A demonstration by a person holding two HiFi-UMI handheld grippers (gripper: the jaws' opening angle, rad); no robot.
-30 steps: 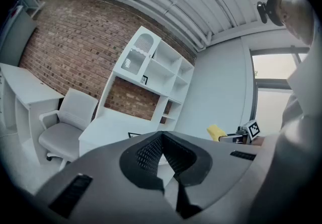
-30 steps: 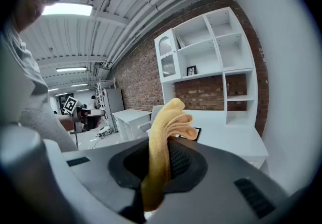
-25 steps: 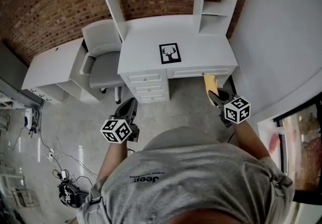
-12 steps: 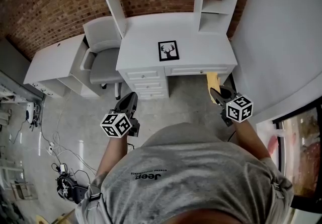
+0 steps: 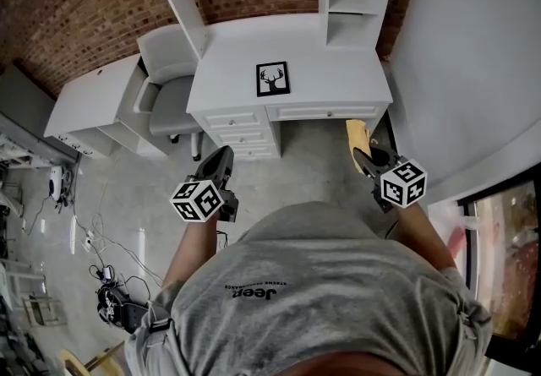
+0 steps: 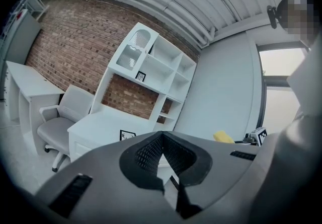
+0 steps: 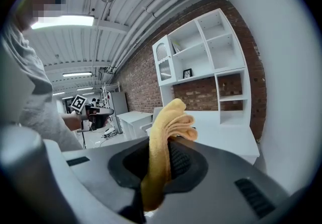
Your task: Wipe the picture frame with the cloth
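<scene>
The picture frame (image 5: 272, 79) is sitting near the middle of the white table (image 5: 338, 83), well ahead of both grippers. It is looking upright, with its black border a little taller than wide, so the long side is running up and down. The front is facing out toward the person. A black deer head is showing on the white picture, antlers at the top. From the left gripper view the frame (image 6: 127, 136) is peeking just over the gripper's body.

The left gripper (image 5: 223, 155) is pointing toward the drawers, and its fingers (image 6: 151, 150) are pressing together with nothing between them.

The right gripper (image 5: 365, 156) is pointing at the table's right end. Its fingers (image 7: 177, 160) are pinching the yellow cloth (image 7: 163, 152), which is sticking up past the tips in soft folds and hanging down below them. From above, the cloth (image 5: 357, 136) is poking forward, apart from the table's front edge.

Each gripper is carrying a cube with black square markers. The grey shirt (image 5: 321, 281) is reading "Jeep", with a smaller line under it too fine to read. A grey chair (image 5: 165, 100) is standing left of the table.
</scene>
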